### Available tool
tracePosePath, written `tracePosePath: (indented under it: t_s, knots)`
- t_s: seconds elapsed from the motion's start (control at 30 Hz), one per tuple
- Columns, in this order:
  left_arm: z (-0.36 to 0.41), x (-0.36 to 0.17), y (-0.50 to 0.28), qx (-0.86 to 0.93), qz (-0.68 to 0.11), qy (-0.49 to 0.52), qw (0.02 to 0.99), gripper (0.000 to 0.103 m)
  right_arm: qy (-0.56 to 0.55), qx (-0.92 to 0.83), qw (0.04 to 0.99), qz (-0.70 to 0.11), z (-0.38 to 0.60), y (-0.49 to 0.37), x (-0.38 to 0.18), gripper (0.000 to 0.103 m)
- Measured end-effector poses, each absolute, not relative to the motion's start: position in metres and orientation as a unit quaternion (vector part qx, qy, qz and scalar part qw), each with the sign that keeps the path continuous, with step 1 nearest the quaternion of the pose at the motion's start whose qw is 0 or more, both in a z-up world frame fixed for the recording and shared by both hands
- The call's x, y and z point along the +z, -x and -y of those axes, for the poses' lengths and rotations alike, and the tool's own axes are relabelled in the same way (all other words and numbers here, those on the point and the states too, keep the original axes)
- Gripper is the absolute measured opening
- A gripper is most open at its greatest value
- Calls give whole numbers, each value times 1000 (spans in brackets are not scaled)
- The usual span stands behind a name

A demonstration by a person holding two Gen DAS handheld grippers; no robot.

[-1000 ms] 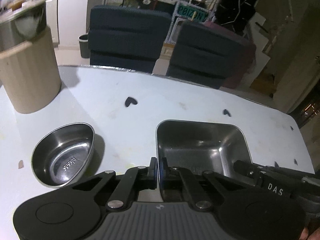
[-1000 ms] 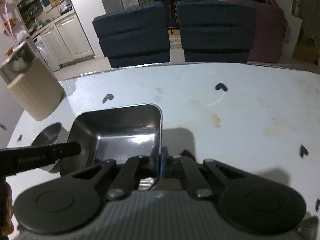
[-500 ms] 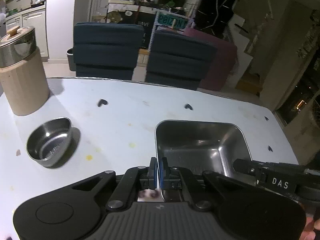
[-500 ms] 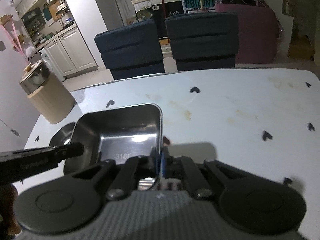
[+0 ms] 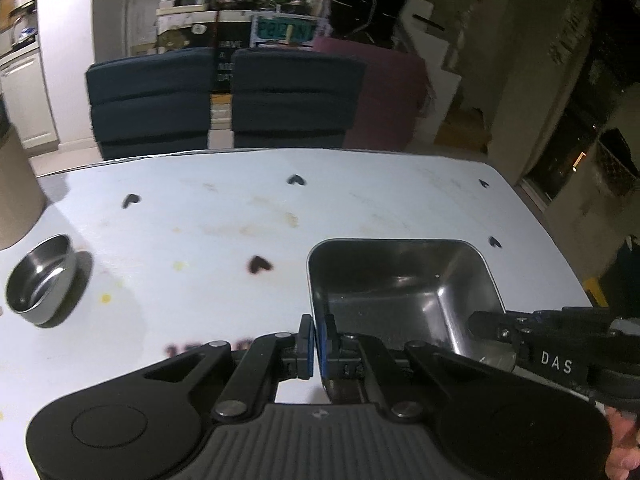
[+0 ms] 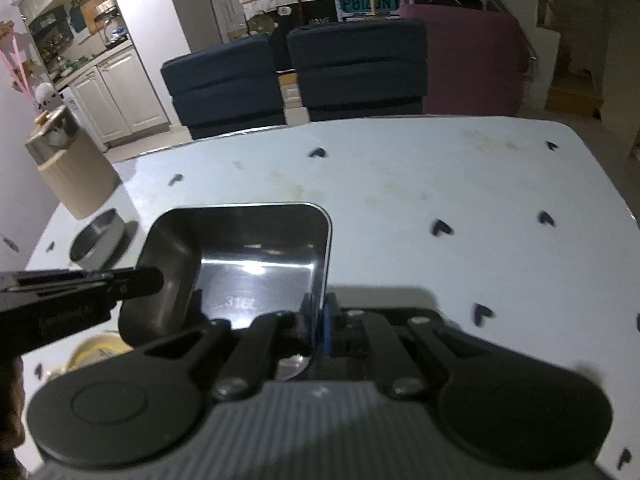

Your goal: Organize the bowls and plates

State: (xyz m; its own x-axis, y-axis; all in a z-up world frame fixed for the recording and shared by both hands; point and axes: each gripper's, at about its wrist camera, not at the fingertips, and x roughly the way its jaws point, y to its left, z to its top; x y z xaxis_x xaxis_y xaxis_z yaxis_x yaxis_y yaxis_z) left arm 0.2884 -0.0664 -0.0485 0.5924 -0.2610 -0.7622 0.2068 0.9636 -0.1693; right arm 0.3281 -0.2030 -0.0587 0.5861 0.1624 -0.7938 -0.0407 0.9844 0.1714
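Stainless steel, square and deep, the tray (image 5: 404, 292) hangs just above the pale table (image 5: 360, 200), carried between two claws. The left claw (image 5: 319, 346) pinches the tray's left wall, blue pads pressed together on the thin rim. The right claw (image 6: 320, 322) pinches the opposite wall in the same way; its tip shows in the left wrist view as a black bar marked DAS, reaching in at the tray's right side. A stamp reading 316L (image 6: 239, 302) marks the tray's floor. Well apart to the left, a small round steel bowl (image 5: 38, 280) sits on the table, near a tall beige canister (image 6: 74, 174) with a metal lid. Small dark heart shapes (image 5: 260, 265) dot the tabletop. Two dark blue chairs (image 6: 296, 76) stand at the far edge.
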Motion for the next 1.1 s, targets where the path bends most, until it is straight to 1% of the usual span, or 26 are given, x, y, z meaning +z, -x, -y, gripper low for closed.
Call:
tracePosePath:
  t_s: [0.5,0.73,1.1]
  knots:
    - [124,-76,-284,-163,-453,-33,876,6,-52,23,879,-473,245,-313,-79,5]
    - [131,-91,-286,-163,-468,-57,867,6,-38,16,870,-491,247,-314,-88,5]
    - [140,-99,-287,-166,-471,-77,863,7,-19,12,862,-506,245,-317,-93,5]
